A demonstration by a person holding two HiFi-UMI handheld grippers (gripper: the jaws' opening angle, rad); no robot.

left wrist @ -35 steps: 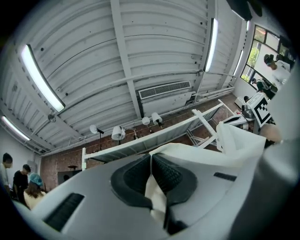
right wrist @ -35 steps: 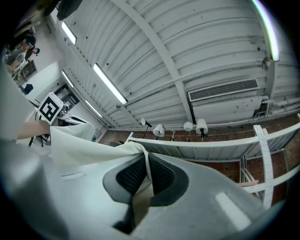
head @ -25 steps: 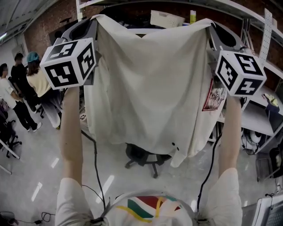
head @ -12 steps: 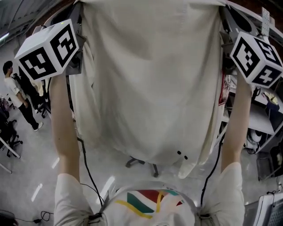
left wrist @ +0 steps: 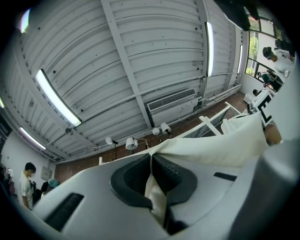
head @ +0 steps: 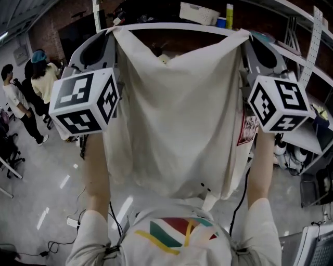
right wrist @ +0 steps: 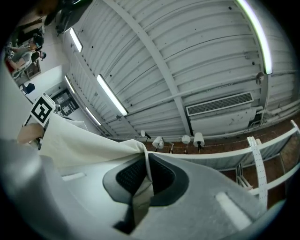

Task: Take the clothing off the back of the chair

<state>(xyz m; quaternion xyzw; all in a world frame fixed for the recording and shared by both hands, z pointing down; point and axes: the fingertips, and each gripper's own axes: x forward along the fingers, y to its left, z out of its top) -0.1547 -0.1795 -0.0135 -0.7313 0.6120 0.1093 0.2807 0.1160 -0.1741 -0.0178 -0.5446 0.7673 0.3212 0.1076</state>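
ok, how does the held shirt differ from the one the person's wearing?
The held shirt hangs spread between the left gripper and right gripper, both shut on its top corners; the worn shirt sits on the person's torso. The held shirt shows plain, with a red-edged print at the edge below the right gripper; the worn shirt has green, red and yellow stripes. Both are pale.

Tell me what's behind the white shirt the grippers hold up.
Above its top edge shows a shelf with a white box. The white shirt, clamped in the left gripper and right gripper, covers whatever stands lower down behind it.
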